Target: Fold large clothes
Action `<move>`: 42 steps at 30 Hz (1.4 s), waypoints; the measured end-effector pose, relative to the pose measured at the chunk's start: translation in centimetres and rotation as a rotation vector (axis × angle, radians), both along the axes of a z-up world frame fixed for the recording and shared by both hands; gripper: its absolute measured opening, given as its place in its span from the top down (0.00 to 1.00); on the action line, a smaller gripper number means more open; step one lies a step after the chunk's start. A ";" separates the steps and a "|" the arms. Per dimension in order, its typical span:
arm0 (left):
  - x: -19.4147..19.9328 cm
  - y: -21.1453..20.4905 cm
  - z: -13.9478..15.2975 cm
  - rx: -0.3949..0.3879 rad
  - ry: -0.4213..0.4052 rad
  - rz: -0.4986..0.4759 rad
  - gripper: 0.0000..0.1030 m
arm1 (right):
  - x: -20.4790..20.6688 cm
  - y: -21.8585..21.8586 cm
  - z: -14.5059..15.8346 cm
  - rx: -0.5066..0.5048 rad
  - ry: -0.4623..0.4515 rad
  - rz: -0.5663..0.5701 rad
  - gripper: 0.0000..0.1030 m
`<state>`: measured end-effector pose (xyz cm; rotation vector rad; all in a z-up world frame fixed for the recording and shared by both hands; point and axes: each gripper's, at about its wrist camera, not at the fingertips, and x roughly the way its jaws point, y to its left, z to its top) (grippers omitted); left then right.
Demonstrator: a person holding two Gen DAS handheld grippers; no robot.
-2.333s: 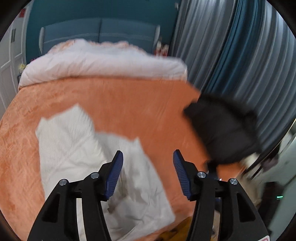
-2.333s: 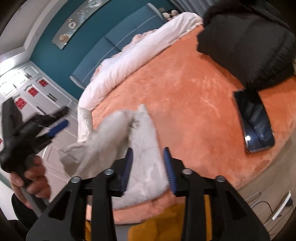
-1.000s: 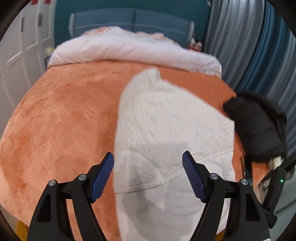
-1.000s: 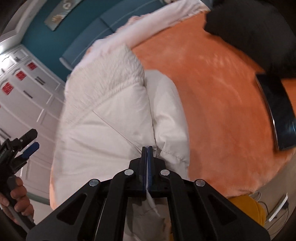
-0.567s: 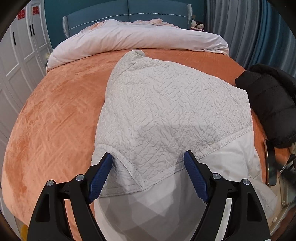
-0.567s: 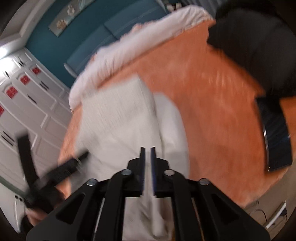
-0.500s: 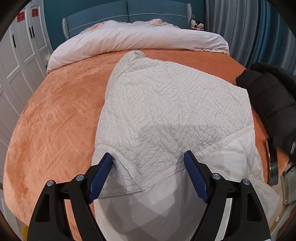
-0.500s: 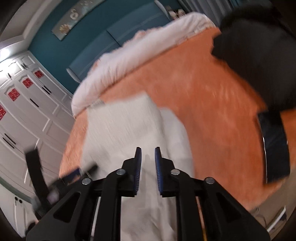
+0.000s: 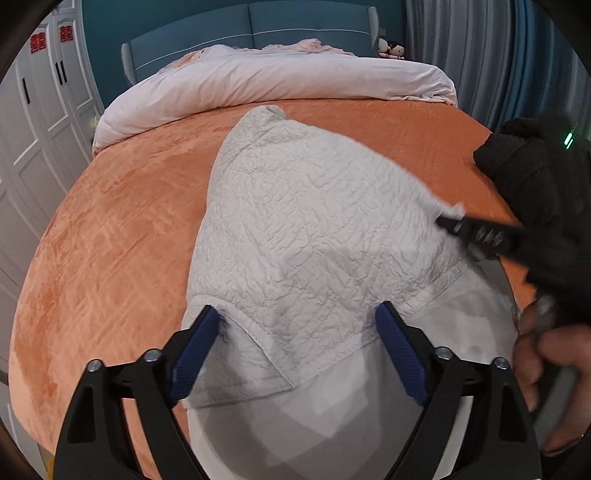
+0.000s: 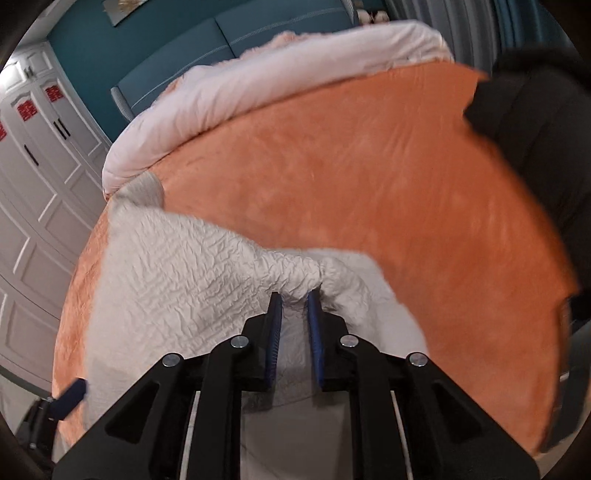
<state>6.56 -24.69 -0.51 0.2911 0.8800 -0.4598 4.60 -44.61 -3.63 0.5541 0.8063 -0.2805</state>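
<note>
We looked down at a big bed with an orange blanket [image 9: 110, 229]. On it lay the white garment [image 9: 306, 221], a large soft thing with a crinkly top layer folded over a smooth white part. It sat in the middle of the blanket and reached to the near edge of the bed.

Our left gripper [image 9: 295, 350] was low over the near end of the garment. Its blue fingers [image 9: 192, 350] stood far apart and had just been spreading wider. The crinkly corner of the garment lay between them, but the fingers did not press on it. In the right wrist view, one blue tip of this gripper [image 10: 68, 400] peeked out at the bottom left, beside the cloth.

Our right gripper [image 10: 293, 299] was at the far side edge of the garment. Its fingers [image 10: 275, 332] were close together, with a bunched-up bit of the crinkly cloth pinched between their tips. The picture was blurry there. In the left wrist view, this gripper [image 9: 448, 221] came in from the right, and a hand [image 9: 546, 369] held its handle.

A black jacket [image 9: 535, 177] lay on the right side of the bed, apart from the white garment. A pale pink duvet [image 9: 273, 85] was rolled up at the far end, in front of a blue headboard [image 9: 251, 33]. White wardrobe doors [image 9: 37, 147] stood on the left, and grey and blue curtains [image 9: 480, 55] hung on the right.
</note>
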 end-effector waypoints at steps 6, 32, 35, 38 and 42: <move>0.6 -0.5 -1.5 -0.002 -0.024 -0.003 0.06 | -0.3 -0.9 -2.9 0.059 -0.029 -0.020 0.88; -0.2 -2.2 -3.9 0.034 -0.104 -0.009 0.05 | 0.3 0.5 -6.2 -0.043 -0.071 -0.063 0.90; -0.3 -1.3 -2.2 0.038 -0.064 -0.036 0.05 | 0.4 0.5 -5.3 -0.036 -0.037 -0.044 0.89; -1.1 1.4 0.1 -0.017 -0.023 -0.011 0.05 | -0.9 0.9 -1.6 -0.012 -0.001 -0.047 0.84; -2.4 4.9 1.1 -0.060 0.033 0.024 0.06 | -4.8 4.8 3.5 -0.034 -0.079 0.054 0.84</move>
